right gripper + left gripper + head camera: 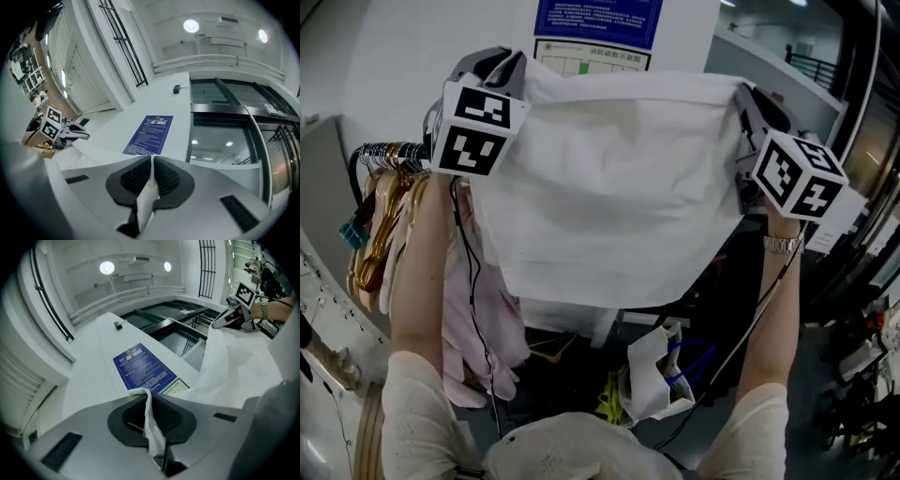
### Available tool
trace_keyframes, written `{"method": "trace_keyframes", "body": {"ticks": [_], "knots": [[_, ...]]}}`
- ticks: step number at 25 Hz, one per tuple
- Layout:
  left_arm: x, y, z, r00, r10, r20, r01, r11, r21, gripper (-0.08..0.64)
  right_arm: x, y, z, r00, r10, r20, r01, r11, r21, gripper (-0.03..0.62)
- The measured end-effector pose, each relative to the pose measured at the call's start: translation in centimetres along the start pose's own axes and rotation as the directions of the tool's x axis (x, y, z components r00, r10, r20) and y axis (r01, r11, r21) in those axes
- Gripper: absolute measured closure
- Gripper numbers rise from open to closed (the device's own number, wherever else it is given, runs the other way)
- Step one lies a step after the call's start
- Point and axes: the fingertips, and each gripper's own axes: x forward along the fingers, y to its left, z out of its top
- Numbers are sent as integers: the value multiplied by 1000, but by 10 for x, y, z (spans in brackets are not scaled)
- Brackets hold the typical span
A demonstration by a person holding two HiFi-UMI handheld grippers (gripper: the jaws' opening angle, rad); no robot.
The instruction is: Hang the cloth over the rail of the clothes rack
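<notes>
Holding the white cloth (609, 187) high and wide in the head view, the person is stretching it flat between both tools. The left gripper (499, 67) is pinching one top corner and the right gripper (748, 101) the other, so the sheet is hanging open like a curtain rather than bunching. That spread looks meant to let the top edge go over the bar in one pass. The rack rail (394, 150) is peeking out at the left, just beside the left marker cube. It is crowded with golden hangers (380, 225), and a pale pink garment (487, 319) is dangling below. The cloth is not resting on that rail yet; it is sitting up in the air in front of it. Over to the left gripper view: the jaws are clenching together on a twisted corner of cloth (152, 423), which is running down between the dark ribbed pads (133, 416). The rest of the sheet is sweeping off to the right toward the other tool. Now the right gripper view: these jaws are also clamping tight, with a narrow fold of cloth (146, 194) squeezed between the pads (166, 178). A blue wall notice (150, 135) is showing straight ahead, so both tools are pointing upward and away. To my eye the carry over the rail is the step in hand.
</notes>
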Motion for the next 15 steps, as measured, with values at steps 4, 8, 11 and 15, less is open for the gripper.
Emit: {"method": "trace_keyframes", "body": {"ticks": [4, 8, 11, 15], "knots": [[12, -10, -24, 987, -34, -158, 44, 997, 62, 538, 6, 8, -11, 994, 89, -66, -93, 994, -61, 569], [16, -16, -29, 976, 0, -216, 36, 986, 162, 538, 8, 7, -28, 975, 78, -210, -139, 944, -298, 532], [18, -19, -31, 971, 4, -239, 43, 981, 192, 538, 6, 3, -38, 957, 136, -257, -214, 929, -302, 525], [19, -21, -29, 968, -1, -251, 48, 982, 181, 538, -1, -6, -40, 941, 229, -248, -282, 937, -205, 515]]}}
